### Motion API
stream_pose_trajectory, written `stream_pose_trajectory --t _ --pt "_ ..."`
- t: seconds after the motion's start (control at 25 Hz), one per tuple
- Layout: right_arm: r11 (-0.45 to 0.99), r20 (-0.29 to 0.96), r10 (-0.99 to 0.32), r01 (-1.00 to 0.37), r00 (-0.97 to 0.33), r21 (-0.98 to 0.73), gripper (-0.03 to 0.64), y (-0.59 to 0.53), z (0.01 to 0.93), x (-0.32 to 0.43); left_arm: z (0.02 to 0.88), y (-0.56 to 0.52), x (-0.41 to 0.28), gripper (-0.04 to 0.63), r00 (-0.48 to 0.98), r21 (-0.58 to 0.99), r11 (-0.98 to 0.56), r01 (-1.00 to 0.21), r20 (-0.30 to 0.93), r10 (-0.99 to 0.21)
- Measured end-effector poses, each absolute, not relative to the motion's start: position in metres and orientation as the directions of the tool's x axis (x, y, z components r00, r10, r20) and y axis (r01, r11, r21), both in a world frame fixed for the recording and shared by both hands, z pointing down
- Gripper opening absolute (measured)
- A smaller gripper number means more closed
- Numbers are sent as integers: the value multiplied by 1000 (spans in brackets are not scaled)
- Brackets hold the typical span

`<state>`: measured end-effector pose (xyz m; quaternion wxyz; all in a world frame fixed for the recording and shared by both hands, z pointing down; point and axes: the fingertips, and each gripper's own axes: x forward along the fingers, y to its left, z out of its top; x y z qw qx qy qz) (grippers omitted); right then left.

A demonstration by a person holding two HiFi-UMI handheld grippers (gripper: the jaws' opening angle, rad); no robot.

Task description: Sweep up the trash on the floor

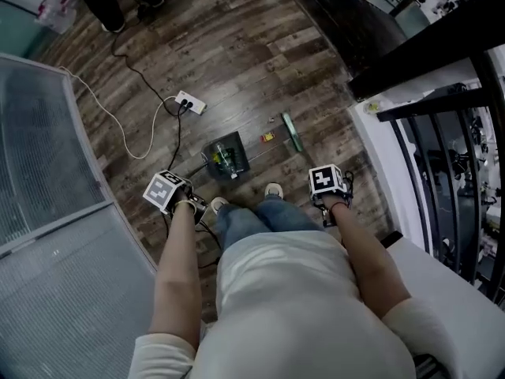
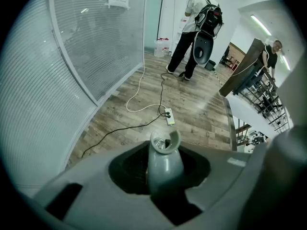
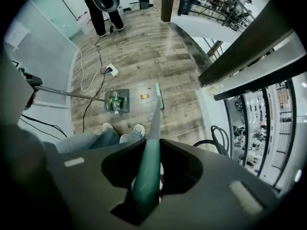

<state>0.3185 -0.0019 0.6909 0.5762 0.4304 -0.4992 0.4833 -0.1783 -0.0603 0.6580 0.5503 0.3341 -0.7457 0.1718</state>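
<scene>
Two grippers, both clamped: left gripper (image 1: 192, 205) on the dustpan (image 1: 239, 148) handle, right gripper (image 1: 327, 210) on the broom (image 1: 292, 131) handle. Dustpan sits on the floor (image 1: 237, 61) with a bottle (image 1: 225, 161) inside. A wrapper (image 1: 268, 137) lies between dustpan and broom head.

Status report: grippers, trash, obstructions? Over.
Left gripper shut on dustpan handle, right gripper shut on broom handle. Bottle in dustpan; red-yellow scrap loose by broom head. Power strip, cables beyond dustpan.

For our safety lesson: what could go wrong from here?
A hard stroke of the green broom could flick the small red-and-yellow scrap past the grey dustpan. The black cable to the white power strip runs near the dustpan and could snag. Tilting the pan might spill the green bottle.
</scene>
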Motion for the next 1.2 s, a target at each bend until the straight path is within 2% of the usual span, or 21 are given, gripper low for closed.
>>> stream_pose_trajectory --t 0.48,0.92,1.2 --pt "365 984 143 -930 104 45 95 -1 701 318 662 -53 -175 94 -214 80 763 -641 936 -278" --pt "209 981 196 -977 6 -36 95 19 698 282 663 -75 -164 98 -212 63 729 -681 937 -279" --pt "240 979 202 -970 7 -43 95 32 697 245 663 -81 -162 103 -204 71 737 -673 939 -277"
